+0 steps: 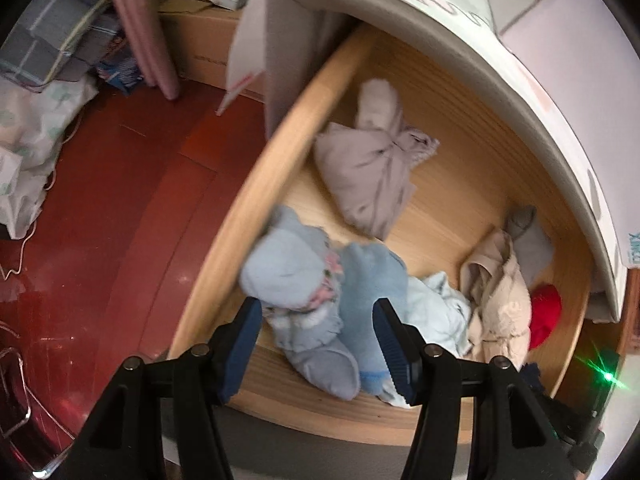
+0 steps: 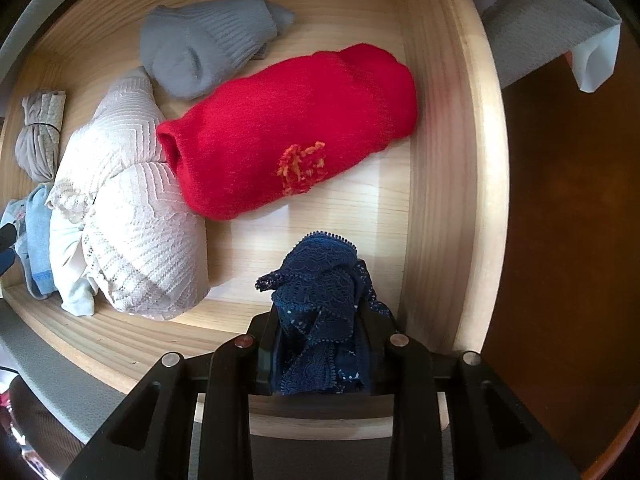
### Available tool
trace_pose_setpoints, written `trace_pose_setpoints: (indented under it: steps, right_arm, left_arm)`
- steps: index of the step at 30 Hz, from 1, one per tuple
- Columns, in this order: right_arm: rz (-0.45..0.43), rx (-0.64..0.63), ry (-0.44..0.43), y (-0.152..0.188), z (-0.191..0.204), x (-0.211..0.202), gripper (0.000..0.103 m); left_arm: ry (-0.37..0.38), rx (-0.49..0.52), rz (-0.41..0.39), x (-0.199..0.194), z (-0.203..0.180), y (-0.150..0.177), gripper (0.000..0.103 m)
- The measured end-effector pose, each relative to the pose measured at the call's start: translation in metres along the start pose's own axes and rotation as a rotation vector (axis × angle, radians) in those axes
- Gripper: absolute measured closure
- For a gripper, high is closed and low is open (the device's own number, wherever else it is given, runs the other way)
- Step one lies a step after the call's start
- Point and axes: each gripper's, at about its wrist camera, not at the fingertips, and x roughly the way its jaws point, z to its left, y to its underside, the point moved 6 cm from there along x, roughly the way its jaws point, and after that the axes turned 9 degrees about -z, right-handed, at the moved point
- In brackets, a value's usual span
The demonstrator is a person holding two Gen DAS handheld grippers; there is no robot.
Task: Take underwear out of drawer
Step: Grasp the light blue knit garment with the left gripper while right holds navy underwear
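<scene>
Pinched between the pads of the right gripper [image 2: 320,340]: a piece of navy lace underwear [image 2: 320,292], bunched, at the lower middle of the right wrist view. Jaws nearly together, with only the thickness of the cloth between them. Long axis of the bundle running up the frame, along the fingers, with a loose lace edge standing out past the fingertips toward the upper left. Hanging above the pale floor of the wooden drawer [image 2: 448,184], close to its right wall and near its front board at the bottom of the frame; whether the lowest fold is touching the wood, hard to tell. Just beyond it, toward the middle of the frame, a red knitted roll [image 2: 288,136], apart from the lace. To the left, a cream textured bundle [image 2: 132,216]; at the upper left, a grey sock pair [image 2: 208,48].

Probably the deciding relation for the lift: front board and right wall both near the cloth, so straight up looks the safest way out.

In the left wrist view, left gripper [image 1: 316,340] about half open, holding nothing, hovering over light blue socks [image 1: 320,292] at the lower middle. Right hand clearly the one with the garment.
</scene>
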Motion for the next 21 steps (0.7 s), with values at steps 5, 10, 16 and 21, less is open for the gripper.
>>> trace_pose_setpoints:
  steps: [5, 10, 16, 21]
  right_arm:
    - [0.0, -0.003, -0.006, 0.0, -0.005, -0.005, 0.074]
    - [-0.001, -0.001, -0.008, 0.0, -0.005, -0.007, 0.074]
    - [0.001, -0.005, -0.007, -0.001, -0.005, -0.006, 0.074]
    - [0.003, -0.004, -0.005, -0.001, -0.004, -0.002, 0.074]
  left_arm:
    - [-0.049, -0.054, -0.021, 0.004, 0.016, 0.0, 0.067]
    - [-0.062, -0.073, 0.025, 0.016, 0.017, -0.002, 0.067]
    - [-0.088, -0.019, 0.074, 0.032, 0.001, 0.001, 0.059]
    - [-0.076, 0.045, 0.111, 0.04, -0.01, 0.004, 0.058]
